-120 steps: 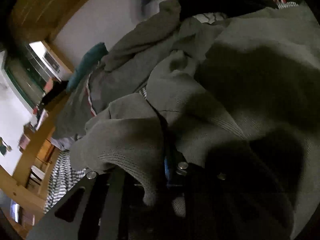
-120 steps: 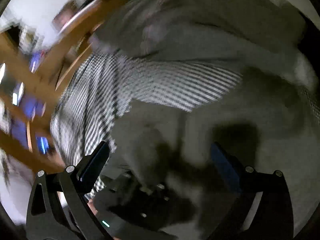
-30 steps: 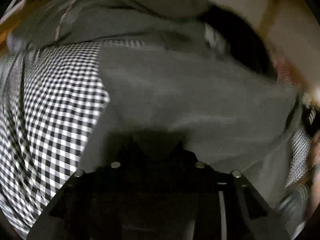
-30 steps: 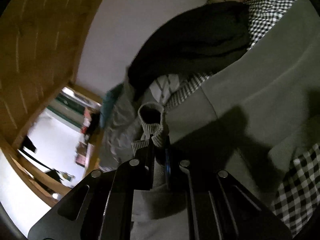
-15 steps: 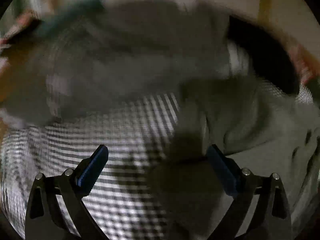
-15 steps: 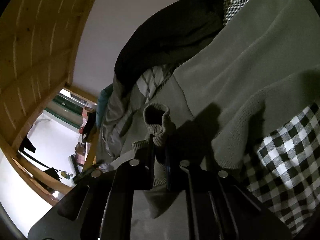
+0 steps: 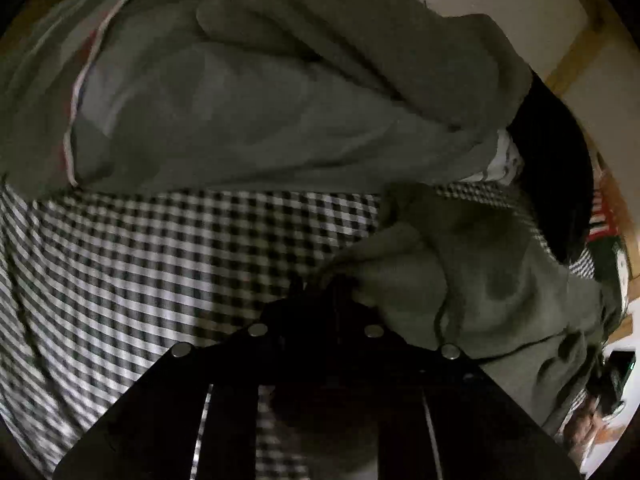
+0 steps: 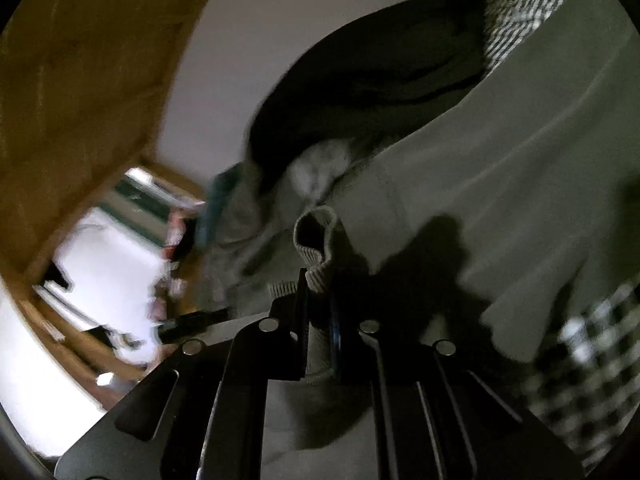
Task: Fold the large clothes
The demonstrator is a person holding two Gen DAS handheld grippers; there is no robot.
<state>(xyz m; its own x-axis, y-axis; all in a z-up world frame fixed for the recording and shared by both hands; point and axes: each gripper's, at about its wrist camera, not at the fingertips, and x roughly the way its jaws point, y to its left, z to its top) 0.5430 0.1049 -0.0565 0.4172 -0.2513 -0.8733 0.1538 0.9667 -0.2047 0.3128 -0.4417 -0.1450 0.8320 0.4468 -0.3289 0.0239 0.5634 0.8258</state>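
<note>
A large grey-green sweater (image 7: 488,280) lies rumpled on a black-and-white checked sheet (image 7: 152,264). In the left wrist view my left gripper (image 7: 316,292) points down at the sweater's left edge, its jaws pressed together on a fold of that edge. The fingertips are dark and partly hidden by the cloth. In the right wrist view my right gripper (image 8: 320,304) is shut on the sweater's ribbed cuff (image 8: 316,240), which stands up in a loop above the fingertips. The sweater's body (image 8: 500,180) spreads to the right of it.
More grey clothes (image 7: 248,120) are heaped beyond the sheet. A black garment (image 8: 380,76) lies against the white wall (image 8: 248,40). A wooden beam (image 8: 80,80) arches at the left. A red-striped item (image 7: 600,216) sits at the right edge.
Half a second ago the left gripper hung wide open above the sheet and sweater; now it is shut at the sweater's edge. The right gripper kept its hold on the cuff and sank slightly.
</note>
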